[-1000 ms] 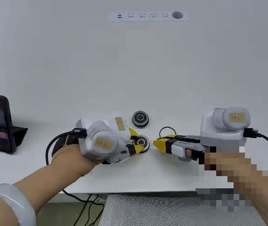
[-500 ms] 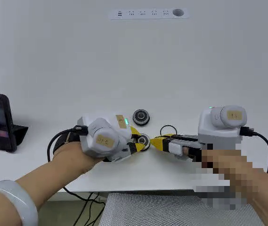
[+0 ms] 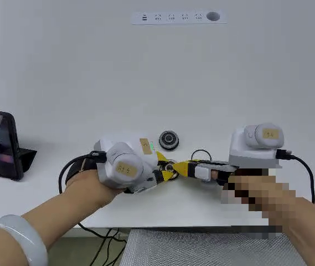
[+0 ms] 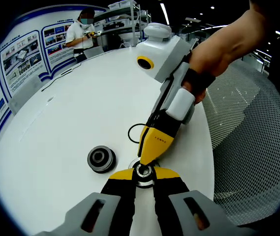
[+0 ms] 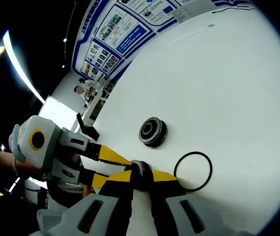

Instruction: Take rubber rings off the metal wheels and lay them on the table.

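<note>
Item: metal wheel (image 4: 143,173), lower centre; rigid, clamped between left gripper (image 4: 143,175) fingers, rim pinched by right gripper (image 5: 139,173) fingers. Rubber ring (image 5: 194,170), lower right: judged soft, stretchy, best taken at its edge

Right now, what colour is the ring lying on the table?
Black; the rubber ring shows best in the right gripper view.
</note>
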